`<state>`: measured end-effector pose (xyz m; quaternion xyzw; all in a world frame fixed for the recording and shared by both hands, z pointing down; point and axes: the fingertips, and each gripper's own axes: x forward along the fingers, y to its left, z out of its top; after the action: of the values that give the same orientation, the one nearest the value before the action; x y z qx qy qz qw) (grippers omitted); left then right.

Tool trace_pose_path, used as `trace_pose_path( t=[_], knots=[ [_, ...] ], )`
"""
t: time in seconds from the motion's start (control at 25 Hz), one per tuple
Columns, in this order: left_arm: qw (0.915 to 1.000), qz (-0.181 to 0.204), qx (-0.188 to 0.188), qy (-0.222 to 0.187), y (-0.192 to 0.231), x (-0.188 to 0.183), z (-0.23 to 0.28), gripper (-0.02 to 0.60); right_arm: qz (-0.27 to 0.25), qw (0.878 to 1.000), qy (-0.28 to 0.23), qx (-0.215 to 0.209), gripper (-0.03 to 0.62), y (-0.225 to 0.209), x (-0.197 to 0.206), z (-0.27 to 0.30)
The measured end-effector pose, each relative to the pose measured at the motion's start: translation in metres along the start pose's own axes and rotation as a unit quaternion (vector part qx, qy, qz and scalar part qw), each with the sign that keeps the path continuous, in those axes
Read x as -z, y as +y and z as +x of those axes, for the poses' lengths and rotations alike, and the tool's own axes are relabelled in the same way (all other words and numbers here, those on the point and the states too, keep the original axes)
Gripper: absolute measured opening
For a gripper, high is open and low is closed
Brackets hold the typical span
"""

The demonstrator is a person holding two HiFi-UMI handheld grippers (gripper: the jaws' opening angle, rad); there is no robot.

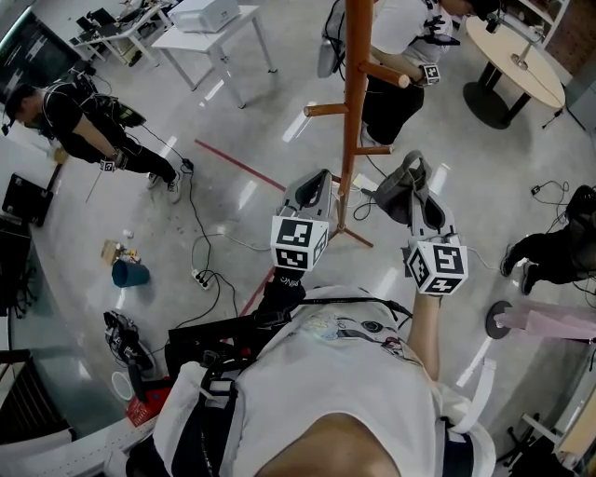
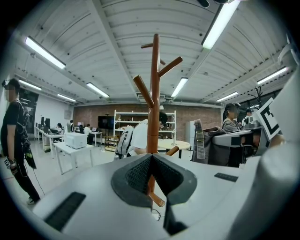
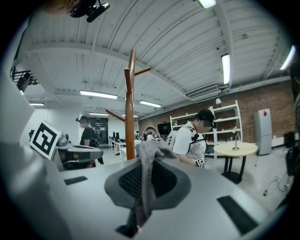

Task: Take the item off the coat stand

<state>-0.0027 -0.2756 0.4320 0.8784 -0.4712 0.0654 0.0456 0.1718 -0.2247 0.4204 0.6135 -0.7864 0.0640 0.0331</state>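
Observation:
The wooden coat stand (image 1: 352, 112) rises from the floor just ahead of me, its pegs bare in the head view. My right gripper (image 1: 415, 170) is to the right of the pole, shut on a grey cloth item (image 1: 397, 194) that hangs down from its jaws. In the right gripper view the cloth (image 3: 148, 154) drapes over the closed jaws, with the stand (image 3: 130, 117) to the left. My left gripper (image 1: 319, 179) is close to the pole on its left, shut and holding nothing. In the left gripper view the stand (image 2: 153, 93) is straight ahead.
A person (image 1: 402, 56) bends over right behind the stand. Another person (image 1: 84, 121) is at the far left and a third (image 1: 559, 247) at the right. A round table (image 1: 517, 56), a white table (image 1: 209, 28) and floor cables (image 1: 200, 270) surround the spot.

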Motion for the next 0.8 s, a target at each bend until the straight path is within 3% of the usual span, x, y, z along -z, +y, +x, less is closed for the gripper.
trace_pose_path(
  t=[0.8],
  knots=[
    [1.0, -0.003, 0.001, 0.001, 0.0001, 0.0008, -0.0012, 0.003, -0.001, 1.0, 0.0, -0.001, 0.012, 0.0023, -0.0009, -0.0003]
  ],
)
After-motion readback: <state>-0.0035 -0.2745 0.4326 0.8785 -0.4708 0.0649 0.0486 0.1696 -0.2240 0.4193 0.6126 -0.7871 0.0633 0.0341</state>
